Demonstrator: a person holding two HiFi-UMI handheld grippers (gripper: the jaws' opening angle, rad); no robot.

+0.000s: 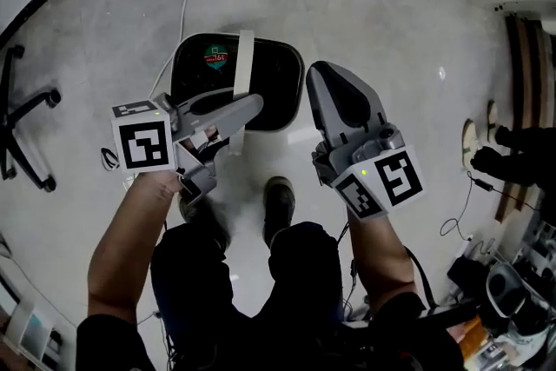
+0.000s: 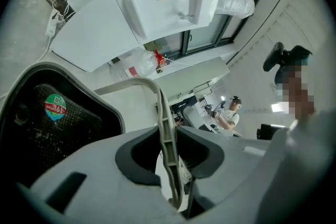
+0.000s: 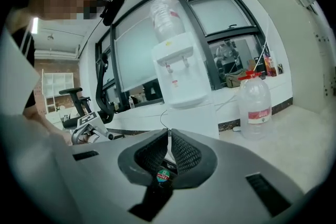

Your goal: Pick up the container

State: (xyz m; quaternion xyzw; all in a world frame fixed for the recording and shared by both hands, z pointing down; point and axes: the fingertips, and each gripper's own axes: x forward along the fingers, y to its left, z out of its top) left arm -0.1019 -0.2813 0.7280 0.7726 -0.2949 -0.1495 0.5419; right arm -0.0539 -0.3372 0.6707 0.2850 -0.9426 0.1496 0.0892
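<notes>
A black container (image 1: 276, 87) with a mesh inside and a round sticker stands on the floor, its white handle (image 1: 244, 56) raised upright. My left gripper (image 1: 252, 106) reaches in from the left at the handle's lower end. In the left gripper view the handle (image 2: 161, 113) runs edge-on between the jaws, against the left one, with a thin dark gap to the right one. The black container (image 2: 47, 128) lies at lower left there. My right gripper (image 1: 318, 76) hovers by the container's right rim. Its tips (image 3: 168, 134) meet, and the sticker (image 3: 165, 176) shows behind them.
A person's shoes (image 1: 278, 204) stand just in front of the container. An office chair base (image 1: 22, 130) is at far left, and a cable (image 1: 181, 9) runs to a power strip at the back. A water dispenser (image 3: 176, 68) and a large bottle (image 3: 255, 105) stand further off.
</notes>
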